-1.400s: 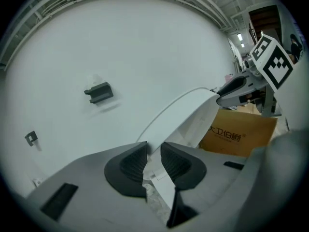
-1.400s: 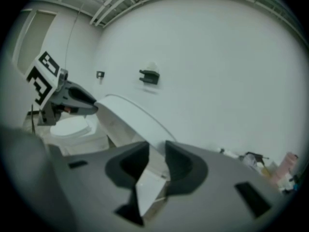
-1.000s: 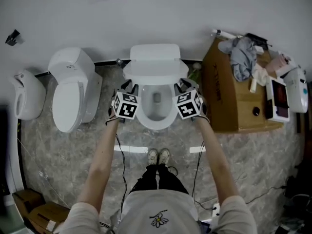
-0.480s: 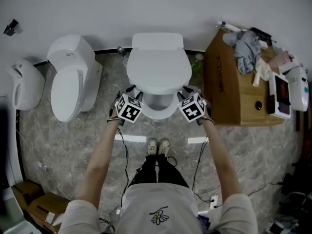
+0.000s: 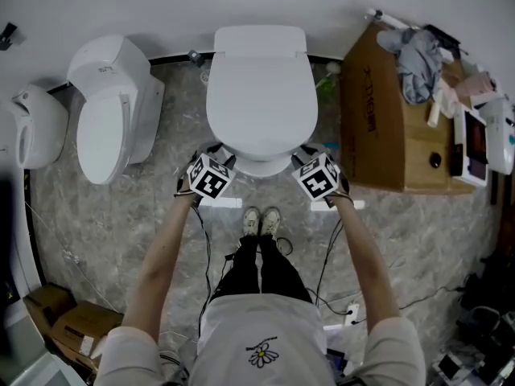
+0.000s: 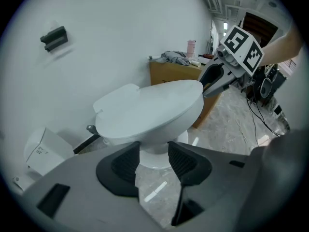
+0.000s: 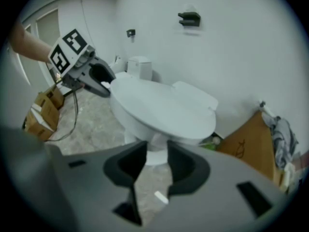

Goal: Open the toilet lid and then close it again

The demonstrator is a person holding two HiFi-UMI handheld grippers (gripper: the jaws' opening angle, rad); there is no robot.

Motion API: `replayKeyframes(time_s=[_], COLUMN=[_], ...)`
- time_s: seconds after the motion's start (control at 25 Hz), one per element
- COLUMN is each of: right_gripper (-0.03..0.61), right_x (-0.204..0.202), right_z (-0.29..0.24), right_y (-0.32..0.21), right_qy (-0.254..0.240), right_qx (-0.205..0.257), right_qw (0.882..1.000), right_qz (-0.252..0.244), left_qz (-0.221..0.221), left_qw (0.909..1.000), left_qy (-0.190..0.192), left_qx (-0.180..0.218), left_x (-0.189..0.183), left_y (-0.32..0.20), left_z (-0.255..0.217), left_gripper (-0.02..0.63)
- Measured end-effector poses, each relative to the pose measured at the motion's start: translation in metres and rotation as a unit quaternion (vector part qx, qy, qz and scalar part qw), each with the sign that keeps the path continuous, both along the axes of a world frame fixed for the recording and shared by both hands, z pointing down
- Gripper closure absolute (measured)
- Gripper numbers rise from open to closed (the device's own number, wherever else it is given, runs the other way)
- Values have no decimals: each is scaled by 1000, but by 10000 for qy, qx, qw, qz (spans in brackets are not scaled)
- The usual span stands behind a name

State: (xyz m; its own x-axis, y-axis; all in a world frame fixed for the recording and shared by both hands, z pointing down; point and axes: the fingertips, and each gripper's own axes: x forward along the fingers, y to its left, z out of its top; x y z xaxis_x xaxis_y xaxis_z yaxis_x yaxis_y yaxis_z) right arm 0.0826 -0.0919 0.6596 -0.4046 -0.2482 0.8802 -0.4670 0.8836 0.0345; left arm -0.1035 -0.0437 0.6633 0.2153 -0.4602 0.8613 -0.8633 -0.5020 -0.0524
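Both arms stretch forward and down, left tool [image 5: 219, 149] jaws opening, right tool [image 5: 309, 150] jaws apart, both empty.

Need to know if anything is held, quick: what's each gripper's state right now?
Left gripper: jaws apart and opening, nothing between them.
Right gripper: open, holding nothing.
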Motion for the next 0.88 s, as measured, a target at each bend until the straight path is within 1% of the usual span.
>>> replayKeyframes(time_s=[0.16, 0.24, 0.4, 0.52, 0.72, 0.88], right_gripper=[443, 454, 462, 462, 462, 460], right_x=[3, 6, 9, 10, 12, 13], right_z=[25, 41, 73, 98, 138, 171], right_y=[10, 16, 29, 38, 46, 53], right_qy=[-51, 6, 128, 127, 209, 322], right_qx=[-240, -327, -479, -635, -839, -943], right_qw=[9996, 9994, 9987, 9979, 9962, 9950], right_qz=[108, 138, 91, 72, 32, -95], left_qz=[58, 39, 5, -51, -134, -98], left_qw=[9996, 9991, 9975, 9956, 9928, 9899], left_qy=[74, 118, 189, 255, 359, 420], left_qx=[-283, -414, -686, -899, -1138, -1348], left_x=[4, 7, 8, 10, 13, 12], left_y=[13, 20, 33, 42, 50, 55], left_z=[25, 39, 71, 95, 136, 167], left_gripper=[405, 405, 406, 406, 405, 407])
